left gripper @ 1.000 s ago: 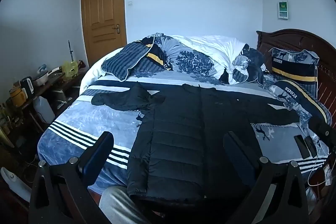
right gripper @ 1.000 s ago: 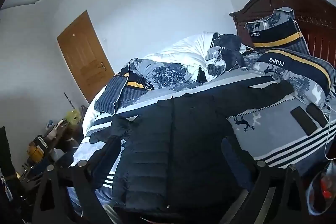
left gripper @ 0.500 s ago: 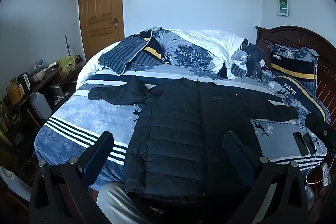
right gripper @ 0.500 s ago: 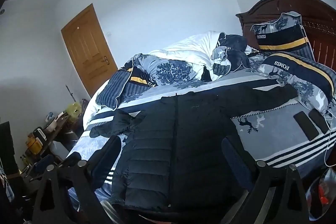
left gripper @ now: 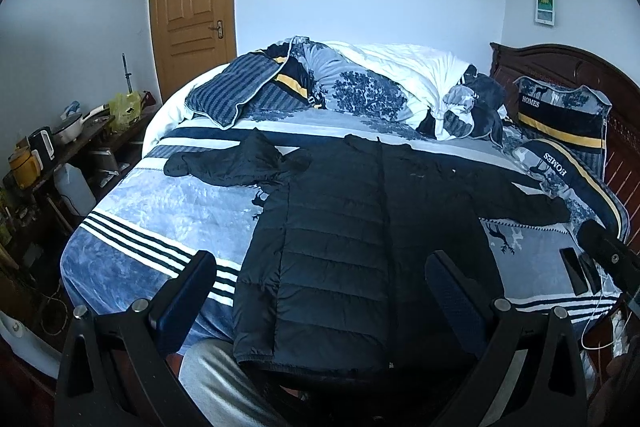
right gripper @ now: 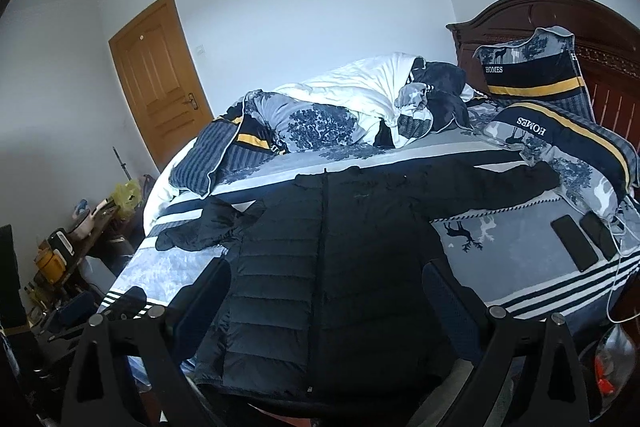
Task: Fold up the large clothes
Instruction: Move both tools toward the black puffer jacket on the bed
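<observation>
We hold both grippers wide open and empty above the bed's near edge. The black quilted puffer jacket (left gripper: 360,247) lies flat on the blue striped bedspread (left gripper: 160,211), hem toward us, collar away. The left gripper (left gripper: 316,291) is nearer the bunched sleeve (left gripper: 236,167), the right gripper (right gripper: 326,301) the outstretched sleeve (right gripper: 500,187).

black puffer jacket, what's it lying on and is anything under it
The black puffer jacket lies flat on the bed's blue-and-white patterned blanket, sleeves spread, hem hanging over the near edge. Whatever is beneath the jacket itself is covered and cannot be seen.
</observation>
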Demonstrator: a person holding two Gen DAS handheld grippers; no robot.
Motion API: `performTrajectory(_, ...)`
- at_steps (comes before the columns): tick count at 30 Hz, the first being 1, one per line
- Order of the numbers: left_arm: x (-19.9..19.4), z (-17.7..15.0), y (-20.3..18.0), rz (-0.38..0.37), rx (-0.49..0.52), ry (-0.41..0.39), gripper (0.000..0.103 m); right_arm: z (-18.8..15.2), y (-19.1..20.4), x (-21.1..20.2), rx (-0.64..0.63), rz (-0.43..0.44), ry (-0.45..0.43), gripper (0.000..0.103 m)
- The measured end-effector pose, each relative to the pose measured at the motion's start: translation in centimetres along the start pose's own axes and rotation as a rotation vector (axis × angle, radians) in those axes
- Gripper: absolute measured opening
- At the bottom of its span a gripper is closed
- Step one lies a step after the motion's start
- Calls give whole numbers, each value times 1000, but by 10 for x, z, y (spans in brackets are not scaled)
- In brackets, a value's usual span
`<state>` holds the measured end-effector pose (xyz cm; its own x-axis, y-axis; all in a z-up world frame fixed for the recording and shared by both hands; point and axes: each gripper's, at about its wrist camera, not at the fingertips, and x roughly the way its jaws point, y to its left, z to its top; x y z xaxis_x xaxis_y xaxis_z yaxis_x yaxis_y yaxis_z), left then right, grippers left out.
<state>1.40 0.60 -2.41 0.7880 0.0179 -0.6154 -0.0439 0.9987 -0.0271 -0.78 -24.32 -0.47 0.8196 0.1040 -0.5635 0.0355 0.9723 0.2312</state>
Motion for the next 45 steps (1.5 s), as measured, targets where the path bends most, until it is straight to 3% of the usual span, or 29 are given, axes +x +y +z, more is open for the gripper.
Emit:
performTrajectory(21, 19, -2, -55, 6, 130, 51, 103, -7, -42, 20, 93, 1, 26, 98)
performTrajectory(45, 25, -3, -92, -39, 173, 55, 103, -3, -89, 18, 185, -25, 25, 98)
